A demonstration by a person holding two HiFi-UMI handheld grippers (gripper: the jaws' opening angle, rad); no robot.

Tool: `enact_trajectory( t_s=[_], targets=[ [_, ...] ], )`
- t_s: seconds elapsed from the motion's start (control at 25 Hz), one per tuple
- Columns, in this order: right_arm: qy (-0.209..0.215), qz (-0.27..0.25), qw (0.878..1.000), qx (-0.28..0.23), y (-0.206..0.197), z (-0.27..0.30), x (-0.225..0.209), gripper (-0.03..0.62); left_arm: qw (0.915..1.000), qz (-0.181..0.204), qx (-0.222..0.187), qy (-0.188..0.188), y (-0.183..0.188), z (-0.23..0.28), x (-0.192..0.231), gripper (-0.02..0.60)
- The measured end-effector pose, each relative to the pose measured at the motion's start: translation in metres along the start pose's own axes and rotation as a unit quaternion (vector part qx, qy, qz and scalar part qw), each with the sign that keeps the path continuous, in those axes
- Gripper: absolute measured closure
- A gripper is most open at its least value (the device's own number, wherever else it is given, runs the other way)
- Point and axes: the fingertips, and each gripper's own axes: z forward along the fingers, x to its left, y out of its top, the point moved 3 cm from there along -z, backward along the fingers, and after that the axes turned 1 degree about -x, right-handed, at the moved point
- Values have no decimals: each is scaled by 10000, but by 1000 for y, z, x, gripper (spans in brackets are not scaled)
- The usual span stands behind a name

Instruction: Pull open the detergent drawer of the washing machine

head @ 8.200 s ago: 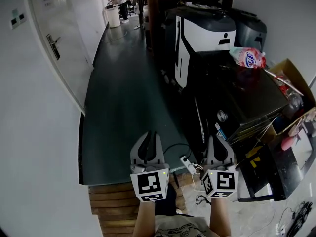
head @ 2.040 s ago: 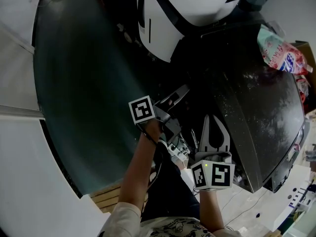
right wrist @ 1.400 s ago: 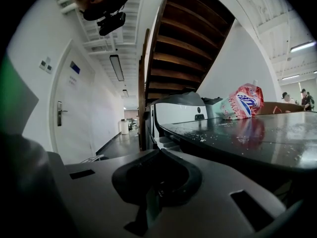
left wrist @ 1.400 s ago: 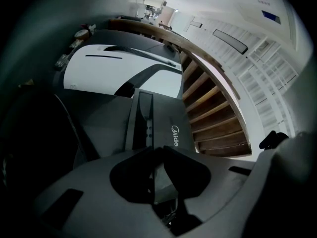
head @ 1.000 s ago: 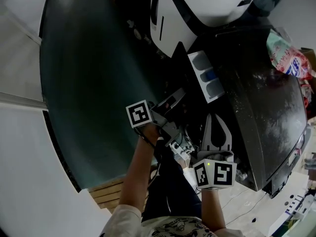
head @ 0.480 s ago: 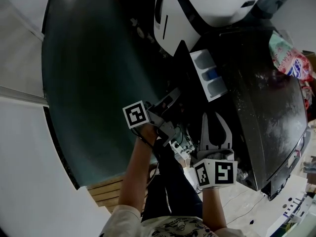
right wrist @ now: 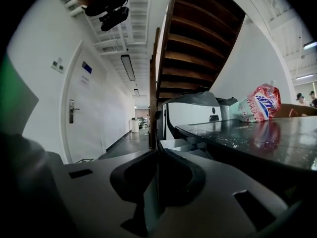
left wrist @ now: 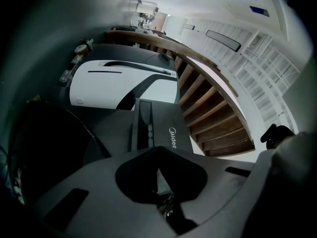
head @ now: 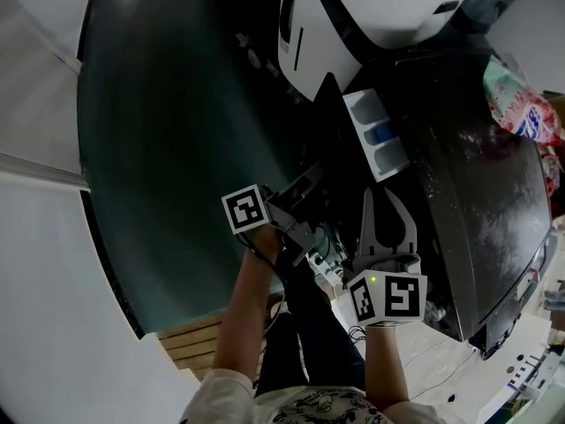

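The dark washing machine (head: 477,201) fills the right of the head view. Its white detergent drawer (head: 375,135) stands pulled out from the front, with several compartments showing, one of them blue. My left gripper (head: 314,175) hangs below and left of the drawer, apart from it, shut with nothing in its jaws. In the left gripper view the left gripper (left wrist: 158,151) points up at the machine's front (left wrist: 168,133). My right gripper (head: 388,194) is shut and empty beside the machine's front edge. The right gripper view shows the right gripper (right wrist: 157,155) and the drawer (right wrist: 181,144) just beyond it.
A pink detergent bag (head: 516,104) lies on the machine's top. A white and black appliance (head: 371,16) stands behind the machine. A power strip with cables (head: 327,270) lies on the floor by my legs. Wooden steps (head: 190,352) are at lower left, a dark green floor (head: 168,148) at left.
Two seconds ago the drawer did not show; a second ago it stood out as now. Since then both grippers have stayed nearly where they were.
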Motion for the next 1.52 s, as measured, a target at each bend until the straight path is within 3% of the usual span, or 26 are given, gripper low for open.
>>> enact_trajectory(
  t_s=[1.16, 1.52],
  targets=[
    [569, 12, 9983, 111, -5, -13, 58, 548, 9988, 267, -400, 135, 7, -63, -25, 568],
    [555, 58, 9984, 121, -6, -15, 62, 545, 9979, 331, -533, 169, 6, -71, -38, 568]
  ],
)
